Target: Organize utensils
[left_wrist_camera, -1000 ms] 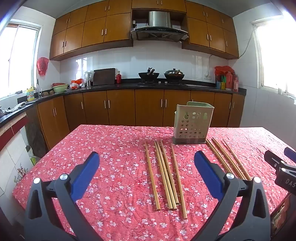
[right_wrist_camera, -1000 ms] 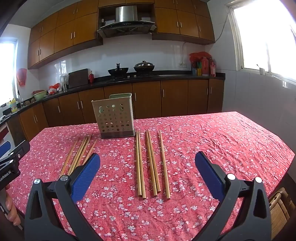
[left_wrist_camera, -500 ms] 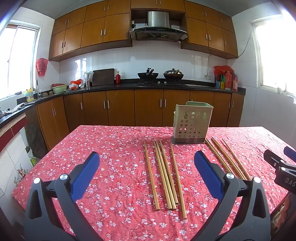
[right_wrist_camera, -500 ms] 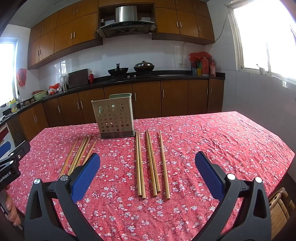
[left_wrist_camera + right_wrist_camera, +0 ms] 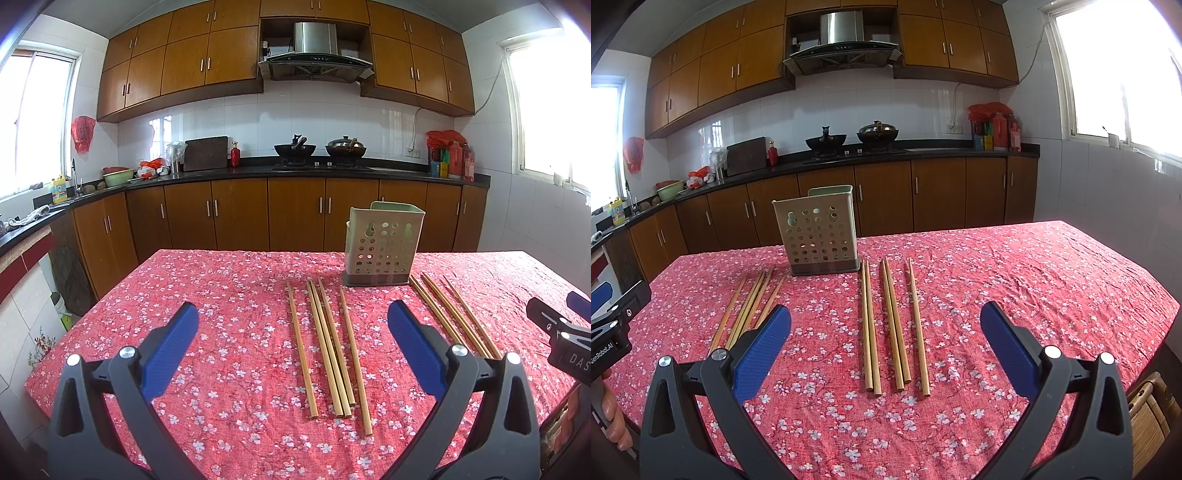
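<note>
Left hand-held gripper and right hand-held gripper — both spread wide, empty.

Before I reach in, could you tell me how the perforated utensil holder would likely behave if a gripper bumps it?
The utensil holder looks like thin plastic and appears empty, so probably light. It stands tall on a narrow dark base on the wrinkled tablecloth, so a high push may tip it; a low one would likely slide it.

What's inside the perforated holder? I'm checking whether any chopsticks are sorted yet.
Nothing rises above the holder's rim, and its holes show none; its floor is hidden. All chopsticks visible lie flat on the tablecloth.
</note>
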`<state>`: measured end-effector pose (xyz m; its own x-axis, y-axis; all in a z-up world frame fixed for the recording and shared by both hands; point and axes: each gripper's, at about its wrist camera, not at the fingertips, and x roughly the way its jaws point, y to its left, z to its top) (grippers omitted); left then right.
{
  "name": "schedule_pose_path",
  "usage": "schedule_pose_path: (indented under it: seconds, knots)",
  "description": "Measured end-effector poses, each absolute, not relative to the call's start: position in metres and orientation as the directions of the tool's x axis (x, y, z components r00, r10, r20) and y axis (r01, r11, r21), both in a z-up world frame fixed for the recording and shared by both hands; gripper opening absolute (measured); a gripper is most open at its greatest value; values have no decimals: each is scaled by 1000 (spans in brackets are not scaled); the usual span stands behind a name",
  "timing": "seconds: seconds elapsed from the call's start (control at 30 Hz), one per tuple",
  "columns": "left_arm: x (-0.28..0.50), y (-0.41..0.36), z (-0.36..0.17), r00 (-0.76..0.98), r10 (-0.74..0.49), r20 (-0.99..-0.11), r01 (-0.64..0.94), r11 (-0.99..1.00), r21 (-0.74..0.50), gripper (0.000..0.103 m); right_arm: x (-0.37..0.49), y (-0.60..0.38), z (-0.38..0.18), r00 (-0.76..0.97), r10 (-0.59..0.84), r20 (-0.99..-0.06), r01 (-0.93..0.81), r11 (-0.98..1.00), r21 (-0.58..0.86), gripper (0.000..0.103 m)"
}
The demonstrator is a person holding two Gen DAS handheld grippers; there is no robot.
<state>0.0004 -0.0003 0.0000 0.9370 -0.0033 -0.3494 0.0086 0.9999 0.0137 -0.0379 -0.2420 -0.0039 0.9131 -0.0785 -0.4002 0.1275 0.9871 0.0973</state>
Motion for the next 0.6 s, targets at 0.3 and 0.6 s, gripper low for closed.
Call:
schedule_pose_path:
  seconds: [0.3, 0.6]
  knots:
    - [0, 0, 0, 937, -3, -350, 8, 1000, 14, 99, -38, -242, -3, 913, -78, -401, 127, 987, 98, 101]
    - [0, 2, 0, 936, -3, -351, 8, 1000, 15, 99, -38, -243, -3, 912, -78, -402, 128, 987, 99, 101]
